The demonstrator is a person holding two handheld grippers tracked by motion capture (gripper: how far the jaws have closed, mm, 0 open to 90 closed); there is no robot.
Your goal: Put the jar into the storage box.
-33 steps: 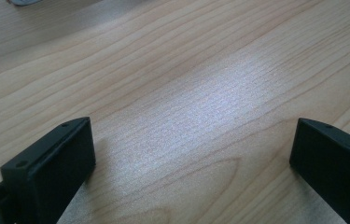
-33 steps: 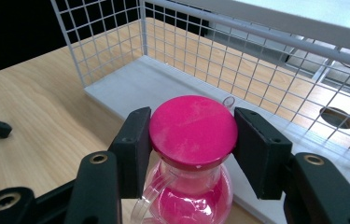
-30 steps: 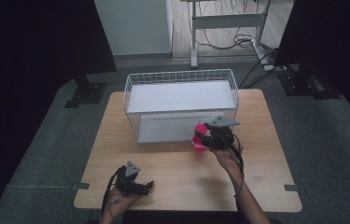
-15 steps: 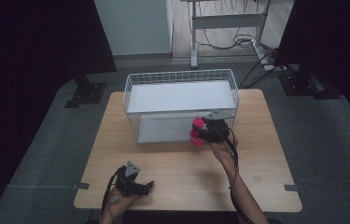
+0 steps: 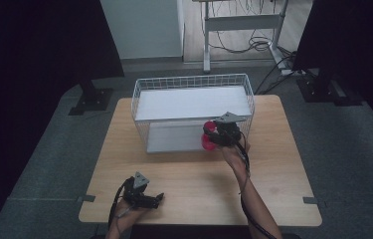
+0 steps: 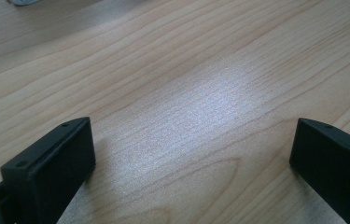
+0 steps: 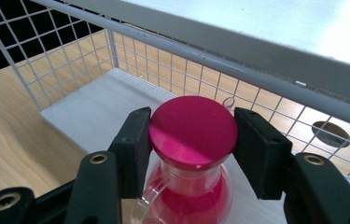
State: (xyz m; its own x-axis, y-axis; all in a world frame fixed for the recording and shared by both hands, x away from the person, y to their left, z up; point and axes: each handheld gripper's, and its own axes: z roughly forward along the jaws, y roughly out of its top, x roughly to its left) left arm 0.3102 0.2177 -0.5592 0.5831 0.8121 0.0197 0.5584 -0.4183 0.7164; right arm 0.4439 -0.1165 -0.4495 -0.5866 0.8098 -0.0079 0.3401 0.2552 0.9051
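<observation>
Pink-lidded jug (image 7: 192,140) being gripped at wire shelf (image 5: 192,84).
Reaching forward, right gripper (image 7: 192,135) clamping its lid; left gripper (image 6: 191,154) resting wide open, empty.

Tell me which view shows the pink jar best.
The right gripper view: the pink jar sits close up, its lid clamped between the right gripper jaws, clear handle visible, before the wire rack. The high view shows a small pink blob; the left gripper view shows bare table.

High view above the table's (image 5: 184,179) near edge facing forward-down, left gripper view close over bare tabletop, right gripper view close at the wire rack (image 7: 238,70), also in high view (image 5: 189,84).
</observation>
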